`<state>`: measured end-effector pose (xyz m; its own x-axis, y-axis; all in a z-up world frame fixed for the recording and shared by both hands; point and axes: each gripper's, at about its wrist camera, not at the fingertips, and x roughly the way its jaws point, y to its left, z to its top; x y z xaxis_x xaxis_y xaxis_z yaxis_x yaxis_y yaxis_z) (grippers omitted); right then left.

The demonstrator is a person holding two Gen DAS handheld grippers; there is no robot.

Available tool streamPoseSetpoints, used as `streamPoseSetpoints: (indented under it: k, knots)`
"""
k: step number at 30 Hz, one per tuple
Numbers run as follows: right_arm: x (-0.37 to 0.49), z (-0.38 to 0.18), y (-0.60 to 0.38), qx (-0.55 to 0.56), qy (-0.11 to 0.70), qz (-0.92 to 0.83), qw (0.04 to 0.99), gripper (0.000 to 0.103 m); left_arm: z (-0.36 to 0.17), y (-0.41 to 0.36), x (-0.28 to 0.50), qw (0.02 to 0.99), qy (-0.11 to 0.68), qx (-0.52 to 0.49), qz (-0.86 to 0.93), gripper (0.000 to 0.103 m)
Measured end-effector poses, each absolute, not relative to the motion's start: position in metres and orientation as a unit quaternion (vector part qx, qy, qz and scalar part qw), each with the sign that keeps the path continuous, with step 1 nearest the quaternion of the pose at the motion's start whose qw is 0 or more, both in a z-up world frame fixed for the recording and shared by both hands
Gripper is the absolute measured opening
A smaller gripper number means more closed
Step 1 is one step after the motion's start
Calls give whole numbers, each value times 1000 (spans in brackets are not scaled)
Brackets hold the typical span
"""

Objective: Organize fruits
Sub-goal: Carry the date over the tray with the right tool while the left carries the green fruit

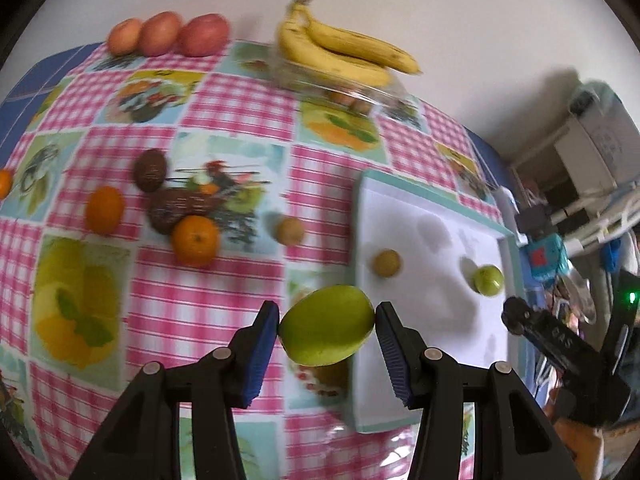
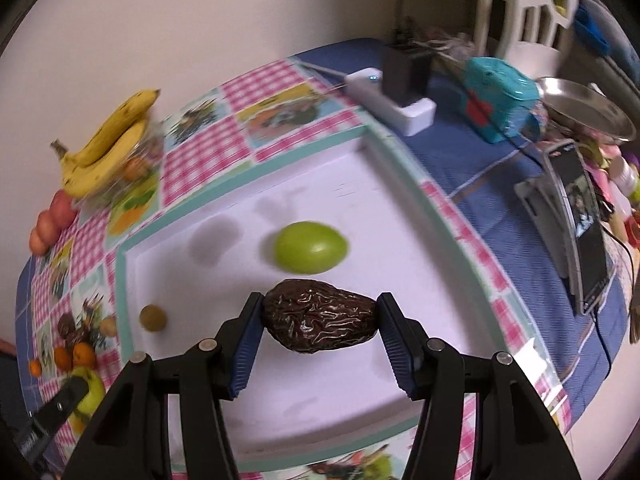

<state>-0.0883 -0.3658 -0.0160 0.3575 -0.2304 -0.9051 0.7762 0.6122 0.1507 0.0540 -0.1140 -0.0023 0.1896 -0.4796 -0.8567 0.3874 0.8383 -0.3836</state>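
Observation:
My left gripper (image 1: 327, 316) is shut on a large green fruit (image 1: 326, 330), held above the checked tablecloth just left of the white tray (image 1: 432, 196). In the tray lie a small brown fruit (image 1: 386, 263) and a small green fruit (image 1: 488, 279). My right gripper (image 2: 320, 308) is shut on a dark wrinkled avocado (image 2: 320, 322) and hangs over the tray's (image 2: 136, 236) near half. Beyond it in that view sit the green fruit (image 2: 310, 252) and the brown fruit (image 2: 153, 318). The left gripper's fruit (image 2: 90, 392) shows at the lower left.
Bananas (image 1: 344, 52) rest on a clear container at the back. Three red fruits (image 1: 168, 34) line the far edge. Two dark avocados (image 1: 150, 170), oranges (image 1: 196, 240) and a small brown fruit (image 1: 290, 231) lie left of the tray. A teal box (image 2: 500, 96), a metal bowl (image 2: 588, 108) and a phone on a stand (image 2: 580, 224) crowd the right.

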Motion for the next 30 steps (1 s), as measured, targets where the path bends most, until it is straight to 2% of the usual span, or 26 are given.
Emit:
streamPoseSetpoints:
  k: [10,30]
  knots:
    - [-105,-14,-381,301,453,-350,763,58,-4,-168,23,754,565,19,-336,53]
    - [-109,-53,-392,327,484,-359,728,58,-36,-186,17,742,583,73,-324,53]
